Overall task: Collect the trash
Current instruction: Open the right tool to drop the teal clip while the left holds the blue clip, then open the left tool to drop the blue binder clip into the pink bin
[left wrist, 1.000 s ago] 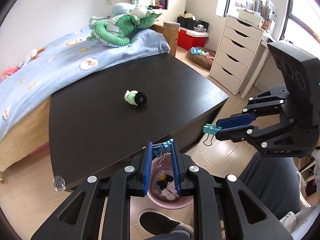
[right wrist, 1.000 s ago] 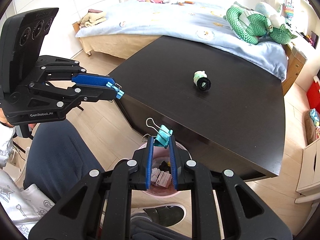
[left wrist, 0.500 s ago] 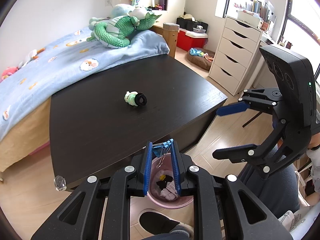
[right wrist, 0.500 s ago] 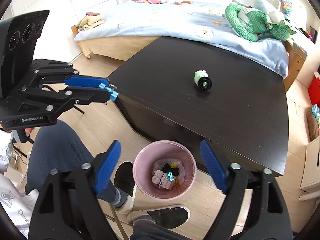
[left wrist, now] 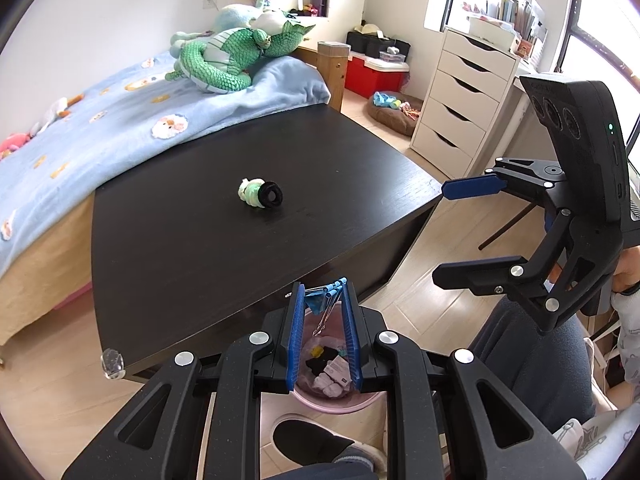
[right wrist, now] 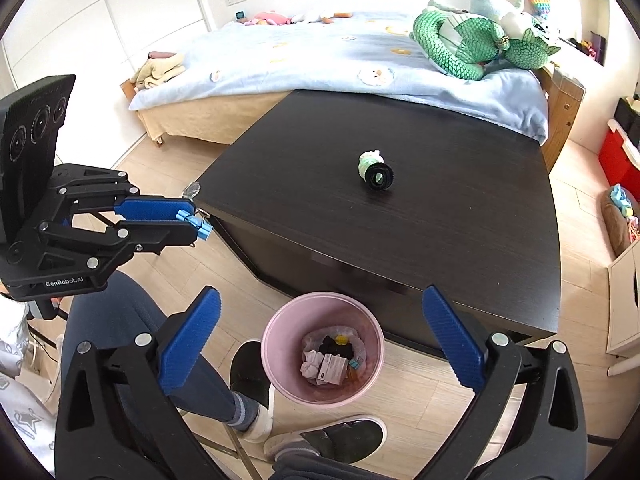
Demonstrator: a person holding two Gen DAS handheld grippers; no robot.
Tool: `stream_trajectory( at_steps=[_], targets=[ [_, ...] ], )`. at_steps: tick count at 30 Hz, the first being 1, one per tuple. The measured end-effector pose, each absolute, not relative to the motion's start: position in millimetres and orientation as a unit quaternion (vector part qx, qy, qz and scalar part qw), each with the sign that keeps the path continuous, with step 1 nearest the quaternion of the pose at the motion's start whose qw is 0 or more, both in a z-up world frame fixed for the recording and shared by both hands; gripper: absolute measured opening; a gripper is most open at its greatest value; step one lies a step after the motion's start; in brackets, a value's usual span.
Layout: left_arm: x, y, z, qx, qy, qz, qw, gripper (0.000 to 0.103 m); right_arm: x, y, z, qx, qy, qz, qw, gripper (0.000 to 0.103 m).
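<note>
My left gripper is shut on a blue binder clip and holds it over the pink bin. In the right wrist view the same gripper with its clip is at the left, beside the table corner. My right gripper hangs above the pink bin; its jaws are opening wide, with nothing between them. A teal clip lies among the scraps in the bin. A green and black roll lies on the dark table.
A bed with a green plush dragon runs along the table's far side. White drawers stand at the right. A person's legs and slippers are beside the bin on the wood floor.
My right gripper's jaws have opened wide and the teal binder clip it held now lies in the pink bin. The left gripper has stayed still with its clip.
</note>
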State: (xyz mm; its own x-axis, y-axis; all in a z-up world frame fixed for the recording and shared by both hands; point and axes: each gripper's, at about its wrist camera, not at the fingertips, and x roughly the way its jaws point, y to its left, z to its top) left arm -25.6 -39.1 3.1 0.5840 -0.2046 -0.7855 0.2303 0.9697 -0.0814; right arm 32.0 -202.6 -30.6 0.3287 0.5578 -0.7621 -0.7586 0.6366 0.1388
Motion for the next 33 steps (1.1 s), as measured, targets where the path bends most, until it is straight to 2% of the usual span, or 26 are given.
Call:
stream_trajectory(
  at_steps=[33],
  targets=[
    [-10,-67,-6,0.027,0.450,-0.155,0.879,0.019,38,-236,-17,-0.098,0.402,0.363,0.835,0.100]
  ],
)
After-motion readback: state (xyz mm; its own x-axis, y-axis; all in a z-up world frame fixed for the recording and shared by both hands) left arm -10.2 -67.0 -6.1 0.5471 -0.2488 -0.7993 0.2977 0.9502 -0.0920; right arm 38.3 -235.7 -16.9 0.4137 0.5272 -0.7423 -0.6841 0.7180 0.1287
